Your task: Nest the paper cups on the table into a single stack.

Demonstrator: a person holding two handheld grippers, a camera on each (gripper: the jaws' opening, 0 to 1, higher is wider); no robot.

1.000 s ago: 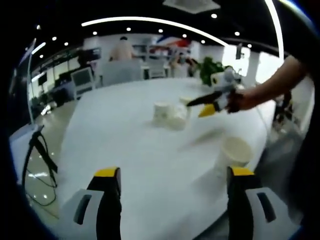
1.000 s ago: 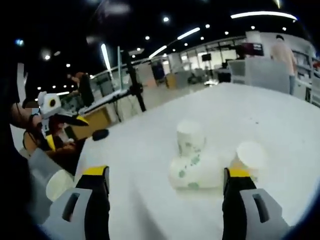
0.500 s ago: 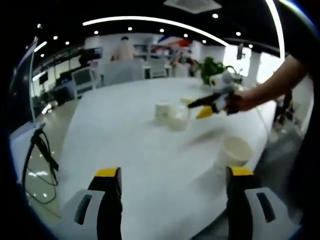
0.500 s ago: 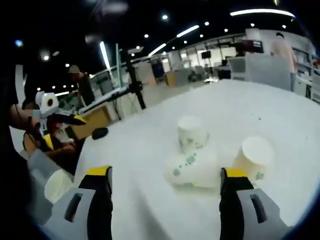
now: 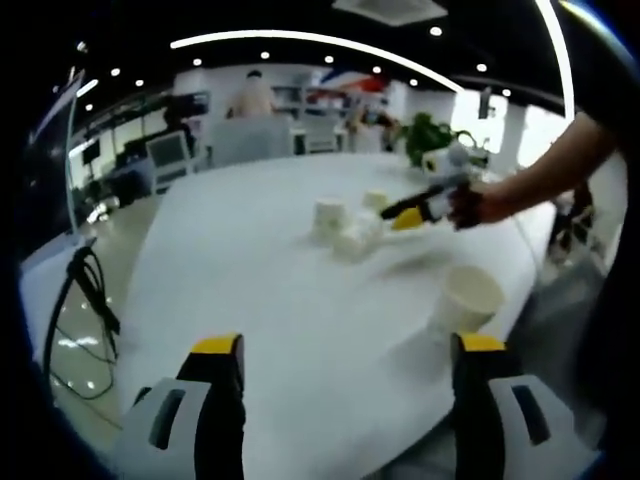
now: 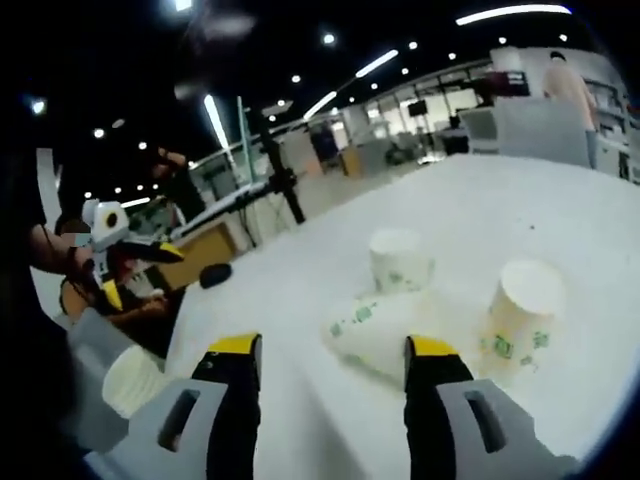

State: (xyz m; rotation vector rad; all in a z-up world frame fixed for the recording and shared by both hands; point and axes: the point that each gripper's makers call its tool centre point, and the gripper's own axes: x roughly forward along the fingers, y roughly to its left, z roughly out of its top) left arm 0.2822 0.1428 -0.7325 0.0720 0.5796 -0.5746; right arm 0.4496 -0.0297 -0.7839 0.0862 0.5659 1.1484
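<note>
- Table [image 5: 280, 300]: a large white round surface carrying every cup; it spreads from the near edge under the left gripper to the far side, where the cup cluster sits.
- Room: an open-plan office with ceiling spot lamps and strip lights, desks, partitions and a potted plant [image 5: 420, 135] beyond the table's far edge; a person [image 5: 250, 97] stands in the far background.
- Right gripper [image 6: 330, 375]: jaws spread, with nothing between them, aimed at the lying cup just beyond their tips; this placement suggests an approach to pick that cup up. In the left gripper view it appears at the far right [image 5: 415, 213], held by a hand and reaching over the cluster.
- Left gripper [image 5: 340, 370]: jaws spread wide and empty, held back at the near edge of the table, well apart from the cluster; probably waiting to steady or receive a cup.
- Lying cup [image 6: 375, 330]: a white paper cup with green print, on its side in the middle of the cluster, so it must be righted or lifted before nesting.
- Two inverted cups: one behind the lying cup [image 6: 400, 262], one to its right [image 6: 520, 310], both mouth-down.
- Lone cup [image 5: 465, 300]: mouth-up, near the table's right edge, well apart from the cluster; not yet stacked.
</note>
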